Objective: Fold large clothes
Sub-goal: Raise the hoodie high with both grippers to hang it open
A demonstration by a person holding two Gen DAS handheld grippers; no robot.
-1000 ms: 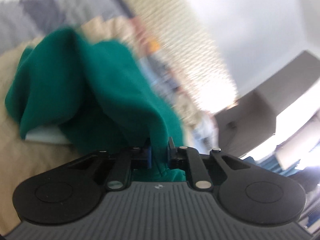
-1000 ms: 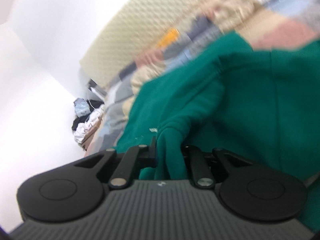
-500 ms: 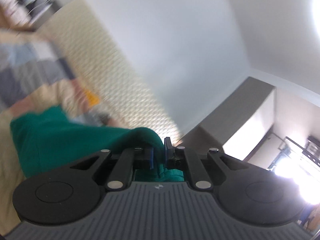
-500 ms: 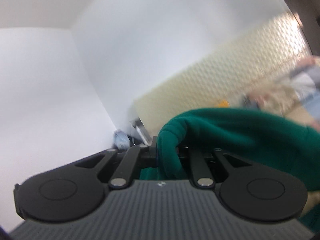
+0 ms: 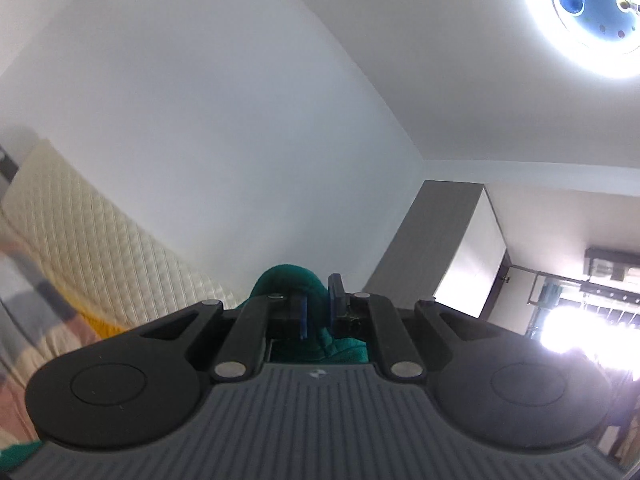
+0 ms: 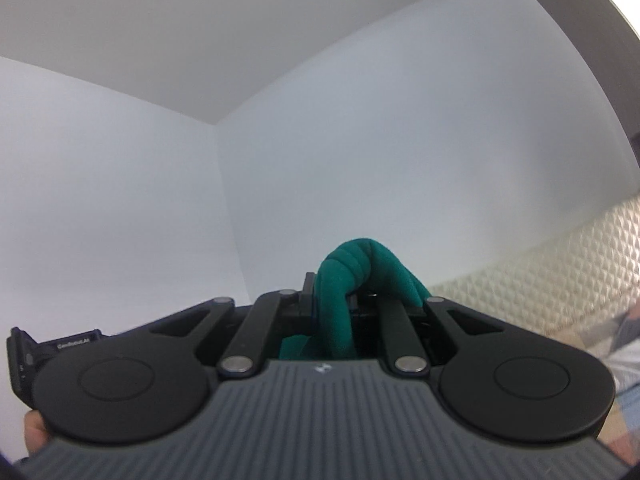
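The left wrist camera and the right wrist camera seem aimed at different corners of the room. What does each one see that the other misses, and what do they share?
Only the left wrist view shows the lit ceiling lamp, a grey wardrobe, a bright window and a patchwork blanket.

Only the right wrist view shows a bare corner where two white walls meet, and a bit of the person's hand under the tool.

Both show green cloth pinched in shut jaws, the left gripper and right gripper each holding a bunch, plus the cream quilted headboard.
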